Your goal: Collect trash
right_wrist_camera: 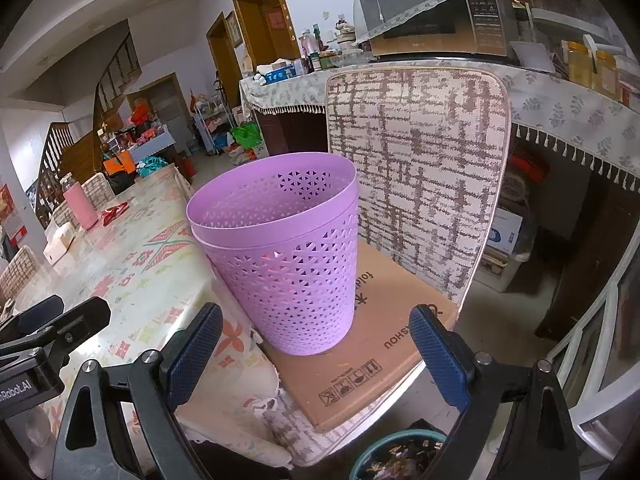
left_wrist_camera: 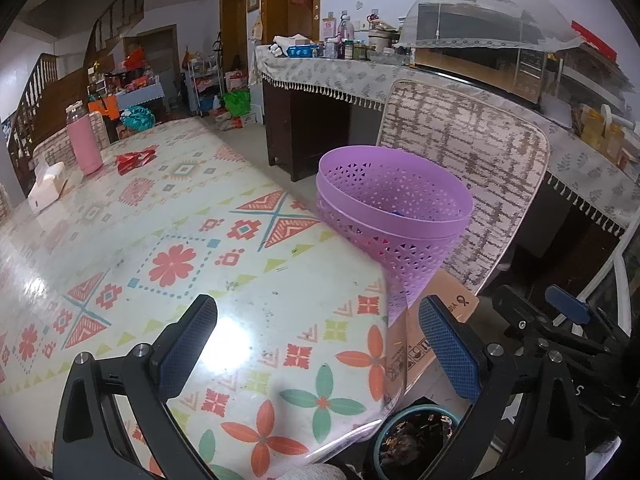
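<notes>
Trash here looks to be the crumpled red wrapper lying on the table at its far end, just beside a pink bottle that stands upright; a pale box lies near them on the same end. From the right wrist view the wrapper and the bottle show small and far off. A purple basket with a pierced triangle pattern stands upright on a flat cardboard box, which lies on the seat of a chair pulled up against the table's edge. From the left wrist view something small and blue shows inside the basket, too small to make out. The left tool hovers over the near corner of the table with its blue pads spread wide and nothing between them. The right tool hangs above the chair seat, facing the basket, its pads likewise wide apart and empty. Below both tools a round teal container holds dark mixed scraps. Behind the chair a cloth-covered counter carries a microwave under a mesh cover
</notes>
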A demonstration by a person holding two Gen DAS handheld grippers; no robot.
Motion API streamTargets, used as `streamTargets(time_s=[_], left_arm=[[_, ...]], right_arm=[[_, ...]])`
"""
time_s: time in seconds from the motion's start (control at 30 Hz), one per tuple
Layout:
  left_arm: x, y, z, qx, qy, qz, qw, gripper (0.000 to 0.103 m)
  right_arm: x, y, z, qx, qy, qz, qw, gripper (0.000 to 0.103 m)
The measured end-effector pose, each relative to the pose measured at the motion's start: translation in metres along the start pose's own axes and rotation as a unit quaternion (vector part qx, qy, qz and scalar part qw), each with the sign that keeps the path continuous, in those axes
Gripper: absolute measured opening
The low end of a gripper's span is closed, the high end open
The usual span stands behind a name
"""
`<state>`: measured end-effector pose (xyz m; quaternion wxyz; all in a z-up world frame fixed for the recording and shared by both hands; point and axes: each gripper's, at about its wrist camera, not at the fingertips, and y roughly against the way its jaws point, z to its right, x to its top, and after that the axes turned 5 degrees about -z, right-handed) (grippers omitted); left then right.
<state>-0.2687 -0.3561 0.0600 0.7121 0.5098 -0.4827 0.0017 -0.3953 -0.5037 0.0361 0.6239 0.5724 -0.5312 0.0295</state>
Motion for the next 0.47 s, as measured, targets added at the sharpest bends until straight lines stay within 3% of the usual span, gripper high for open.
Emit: streamTargets(time_s=[0.47], left_arm=[[-0.003,0.013,-0.005,-0.023,0.0,0.006,0.9997,0.1]], right_arm=[[0.003,0.011,-0.009,-0.005,0.011,0.005,1.0,0.097]])
